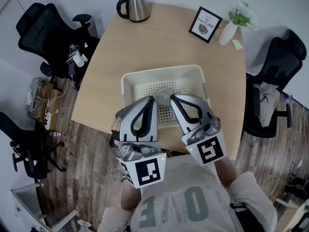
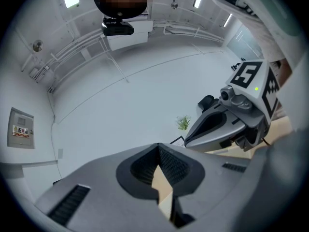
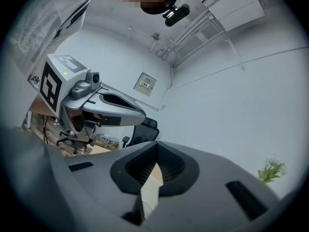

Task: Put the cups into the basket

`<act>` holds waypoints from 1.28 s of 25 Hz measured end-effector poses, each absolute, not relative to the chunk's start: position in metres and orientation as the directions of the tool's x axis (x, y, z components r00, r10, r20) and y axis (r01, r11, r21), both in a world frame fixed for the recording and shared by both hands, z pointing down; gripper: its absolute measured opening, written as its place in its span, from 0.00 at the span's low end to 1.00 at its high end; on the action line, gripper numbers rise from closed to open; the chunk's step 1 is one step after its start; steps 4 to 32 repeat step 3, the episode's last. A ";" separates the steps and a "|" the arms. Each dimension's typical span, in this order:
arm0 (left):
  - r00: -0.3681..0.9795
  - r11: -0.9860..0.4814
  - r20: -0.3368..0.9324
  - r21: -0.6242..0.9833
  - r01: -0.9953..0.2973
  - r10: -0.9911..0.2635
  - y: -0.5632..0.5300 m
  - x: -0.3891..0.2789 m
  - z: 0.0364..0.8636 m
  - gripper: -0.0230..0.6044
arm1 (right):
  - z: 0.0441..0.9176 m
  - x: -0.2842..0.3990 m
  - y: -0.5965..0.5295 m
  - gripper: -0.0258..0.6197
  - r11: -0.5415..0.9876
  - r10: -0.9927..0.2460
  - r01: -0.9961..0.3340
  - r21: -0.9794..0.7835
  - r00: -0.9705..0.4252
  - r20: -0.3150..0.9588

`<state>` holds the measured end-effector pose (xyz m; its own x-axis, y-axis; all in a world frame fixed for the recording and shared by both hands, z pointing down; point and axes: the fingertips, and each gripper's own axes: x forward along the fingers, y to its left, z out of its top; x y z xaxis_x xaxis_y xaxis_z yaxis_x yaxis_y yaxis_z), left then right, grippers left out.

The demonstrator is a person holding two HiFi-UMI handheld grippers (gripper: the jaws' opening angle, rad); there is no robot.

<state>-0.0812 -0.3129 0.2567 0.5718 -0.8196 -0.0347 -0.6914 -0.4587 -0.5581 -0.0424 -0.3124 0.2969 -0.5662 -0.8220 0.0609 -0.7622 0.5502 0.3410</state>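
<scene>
A white perforated basket (image 1: 140, 83) stands on the near half of the wooden table (image 1: 159, 42). One pale, see-through cup (image 1: 163, 96) rests inside it, partly hidden by the gripper tips. Both grippers are raised close to my chest, their tips side by side above the basket's near part. My left gripper (image 1: 151, 100) is shut with nothing in it. My right gripper (image 1: 173, 98) is likewise shut and holds nothing. The left gripper view looks up at the wall and shows the right gripper (image 2: 227, 124). The left gripper (image 3: 108, 105) shows in the right gripper view.
A steel kettle (image 1: 134, 6) stands at the table's far edge. A framed print (image 1: 205, 24), a white vase with a plant (image 1: 232, 27) and a small yellow note (image 1: 236, 44) are at the far right. Black office chairs flank the table at left (image 1: 46, 30) and right (image 1: 273, 76).
</scene>
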 end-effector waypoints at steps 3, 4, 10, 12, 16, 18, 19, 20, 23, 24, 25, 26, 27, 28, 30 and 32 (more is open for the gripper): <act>0.571 -0.457 -0.036 -0.559 -0.692 -0.820 -0.311 -0.081 0.257 0.05 | 0.297 -0.042 -0.311 0.04 0.552 -0.821 -0.758 0.348 -0.567 0.066; 0.571 -0.457 -0.036 -0.559 -0.692 -0.820 -0.311 -0.081 0.257 0.05 | 0.297 -0.042 -0.311 0.04 0.552 -0.821 -0.758 0.348 -0.567 0.066; 0.571 -0.457 -0.036 -0.559 -0.692 -0.820 -0.311 -0.081 0.257 0.05 | 0.297 -0.042 -0.311 0.04 0.552 -0.821 -0.758 0.348 -0.567 0.066; 0.571 -0.457 -0.036 -0.559 -0.692 -0.820 -0.311 -0.081 0.257 0.05 | 0.297 -0.042 -0.311 0.04 0.552 -0.821 -0.758 0.348 -0.567 0.066; 0.571 -0.457 -0.036 -0.559 -0.692 -0.820 -0.311 -0.081 0.257 0.05 | 0.297 -0.042 -0.311 0.04 0.552 -0.821 -0.758 0.348 -0.567 0.066; 0.571 -0.457 -0.036 -0.559 -0.692 -0.820 -0.311 -0.081 0.257 0.05 | 0.297 -0.042 -0.311 0.04 0.552 -0.821 -0.758 0.348 -0.567 0.066; 0.571 -0.457 -0.036 -0.559 -0.692 -0.820 -0.311 -0.081 0.257 0.05 | 0.297 -0.042 -0.311 0.04 0.552 -0.821 -0.758 0.348 -0.567 0.066; 0.571 -0.457 -0.036 -0.559 -0.692 -0.820 -0.311 -0.081 0.257 0.05 | 0.297 -0.042 -0.311 0.04 0.552 -0.821 -0.758 0.348 -0.567 0.066; 0.571 -0.457 -0.036 -0.559 -0.692 -0.820 -0.311 -0.081 0.257 0.05 | 0.297 -0.042 -0.311 0.04 0.552 -0.821 -0.758 0.348 -0.567 0.066; 0.571 -0.457 -0.036 -0.559 -0.692 -0.820 -0.311 -0.081 0.257 0.05 | 0.297 -0.042 -0.311 0.04 0.552 -0.821 -0.758 0.348 -0.567 0.066; 0.571 -0.457 -0.036 -0.559 -0.692 -0.820 -0.311 -0.081 0.257 0.05 | 0.297 -0.042 -0.311 0.04 0.552 -0.821 -0.758 0.348 -0.567 0.066; 0.571 -0.457 -0.036 -0.559 -0.692 -0.820 -0.311 -0.081 0.257 0.05 | 0.297 -0.042 -0.311 0.04 0.552 -0.821 -0.758 0.348 -0.567 0.066; 0.571 -0.457 -0.036 -0.559 -0.692 -0.820 -0.311 -0.081 0.257 0.05 | 0.297 -0.042 -0.311 0.04 0.552 -0.821 -0.758 0.348 -0.567 0.066; 0.571 -0.457 -0.036 -0.559 -0.692 -0.820 -0.311 -0.081 0.257 0.05 | 0.297 -0.042 -0.311 0.04 0.552 -0.821 -0.758 0.348 -0.567 0.066; 0.571 -0.457 -0.036 -0.559 -0.692 -0.820 -0.311 -0.081 0.257 0.05 | 0.297 -0.042 -0.311 0.04 0.552 -0.821 -0.758 0.348 -0.567 0.066; 0.571 -0.457 -0.036 -0.559 -0.692 -0.820 -0.311 -0.081 0.257 0.05 | 0.297 -0.042 -0.311 0.04 0.552 -0.821 -0.758 0.348 -0.567 0.066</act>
